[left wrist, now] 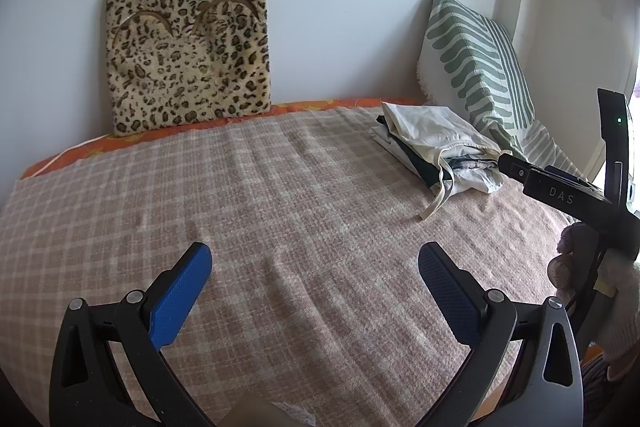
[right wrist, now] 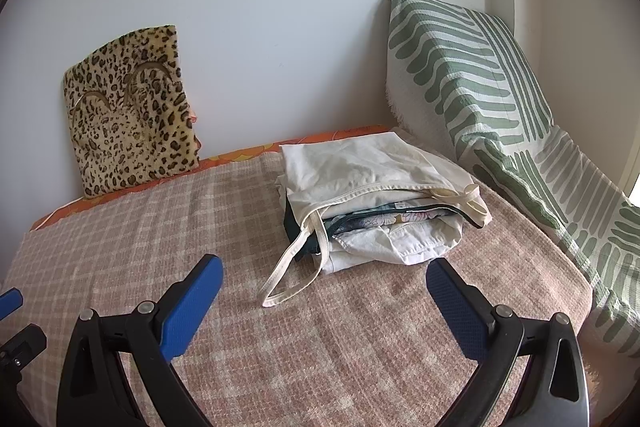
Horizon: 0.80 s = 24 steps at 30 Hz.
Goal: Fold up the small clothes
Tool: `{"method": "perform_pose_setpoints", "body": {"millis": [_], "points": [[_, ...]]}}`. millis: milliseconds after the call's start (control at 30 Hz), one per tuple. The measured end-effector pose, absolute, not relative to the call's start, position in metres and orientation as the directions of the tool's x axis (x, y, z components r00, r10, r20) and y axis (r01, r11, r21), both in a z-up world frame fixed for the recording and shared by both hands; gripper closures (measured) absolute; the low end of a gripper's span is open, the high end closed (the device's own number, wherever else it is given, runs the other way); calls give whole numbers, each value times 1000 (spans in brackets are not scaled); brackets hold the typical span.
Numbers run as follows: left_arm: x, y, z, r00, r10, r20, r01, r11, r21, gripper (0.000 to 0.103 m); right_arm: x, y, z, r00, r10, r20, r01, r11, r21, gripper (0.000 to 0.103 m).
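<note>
Left tool (left wrist: 315, 291) and right tool (right wrist: 324, 301), blue fingers spread wide, empty.

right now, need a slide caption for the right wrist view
Open right gripper hovers over the blanket, facing a cloth bag stuffed with clothes.

**Two low wrist views facing the wall**

Both cameras are looking forward over the plaid blanket (left wrist: 280, 187) toward the leopard cushion (left wrist: 188, 47). The right wrist view is sitting nearer the cream tote bag (right wrist: 360, 167); both are sharing the green-striped pillow (right wrist: 460, 75).
</note>
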<state>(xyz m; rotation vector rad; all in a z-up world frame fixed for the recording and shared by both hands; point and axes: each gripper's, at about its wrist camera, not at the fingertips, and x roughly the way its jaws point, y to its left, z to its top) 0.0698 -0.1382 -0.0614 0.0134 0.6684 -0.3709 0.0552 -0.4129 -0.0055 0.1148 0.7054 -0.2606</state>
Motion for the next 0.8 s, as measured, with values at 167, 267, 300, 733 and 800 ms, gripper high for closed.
{"method": "perform_pose_setpoints", "body": {"millis": [167,267,300,733,800], "points": [[70,-140,-60,721,-335,-607,347,932,-102,0,57,-414,-6,732,-194,-654,271,963,18,0],[69,-141,-60,720,-335,-608,346,932,-104,0,56,-414,-6,732,-192,-654,270,963,20,0],[69,-141,-60,720,-335,-608,346,932,-104,0,56,-413,-6,731,-194,-654,272,962,18,0],[69,-141,-60,715,-339,-611,354,930,-101,0,55,-413,-6,731,-195,-654,274,962,19,0],[69,-140,-61,716,-336,-611,354,930,-97,0,55,-413,-6,731,-196,-654,274,962,19,0]]}}
